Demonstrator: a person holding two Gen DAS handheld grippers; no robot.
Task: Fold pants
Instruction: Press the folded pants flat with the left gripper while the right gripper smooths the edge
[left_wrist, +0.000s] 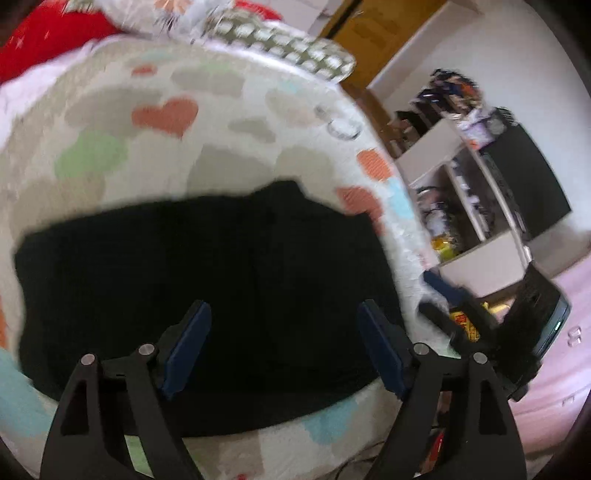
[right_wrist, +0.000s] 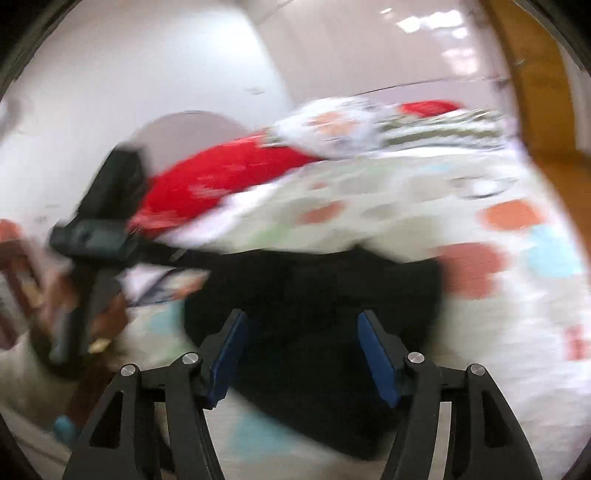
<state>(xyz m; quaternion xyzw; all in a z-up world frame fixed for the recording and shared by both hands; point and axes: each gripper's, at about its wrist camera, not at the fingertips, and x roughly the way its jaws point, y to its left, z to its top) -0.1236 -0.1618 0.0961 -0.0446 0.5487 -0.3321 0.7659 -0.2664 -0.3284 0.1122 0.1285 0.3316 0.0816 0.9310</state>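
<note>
We are holding both grippers, left (left_wrist: 284, 347) and right (right_wrist: 301, 354), with jaws wide, above the black folded fabric pants (left_wrist: 192, 280) lying on the heart-patterned white blanket (left_wrist: 166, 118).

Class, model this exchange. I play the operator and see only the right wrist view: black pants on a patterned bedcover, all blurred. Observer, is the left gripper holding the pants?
Observer: No. In the left wrist view, the left gripper has its fingers wide apart with nothing between them. The black pants lie spread out beyond them.
Operator: What is past the bed on that side?
Observer: A white shelf unit crowded with small items stands beyond the edge of the bedcover.
Operator: Anything next to it?
Observer: A large black panel, possibly a screen, is right beside the shelf unit.
</note>
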